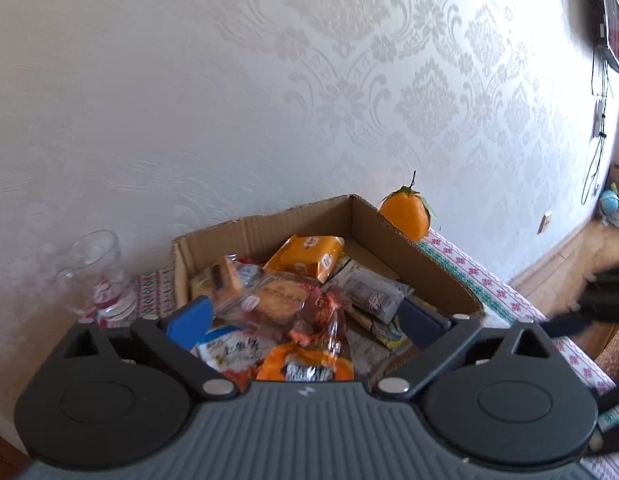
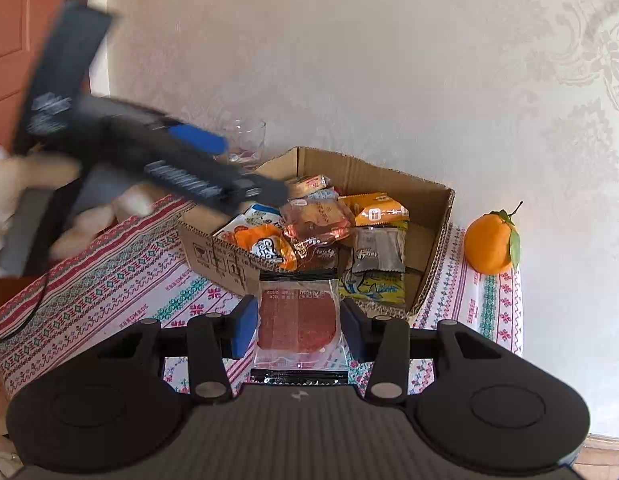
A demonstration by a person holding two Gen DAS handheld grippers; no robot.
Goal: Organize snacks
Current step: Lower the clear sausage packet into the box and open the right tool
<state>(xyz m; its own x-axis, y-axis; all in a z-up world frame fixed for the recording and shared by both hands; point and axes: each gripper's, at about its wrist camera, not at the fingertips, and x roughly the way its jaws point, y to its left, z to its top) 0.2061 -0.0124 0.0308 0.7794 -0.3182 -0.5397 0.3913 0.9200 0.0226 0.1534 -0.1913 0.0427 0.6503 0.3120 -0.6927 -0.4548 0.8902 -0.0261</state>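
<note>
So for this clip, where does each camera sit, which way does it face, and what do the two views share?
Left wrist: sits on the left gripper above the cardboard box, looking down over the snacks toward the wall; its own open fingers show, nothing between them.
Right wrist: sits on the right gripper in front of the box, facing the wall; its fingers flank a clear packet of red slices, and the left gripper crosses blurred at upper left.
Shared: box, orange fruit, glass, patterned tablecloth.
</note>
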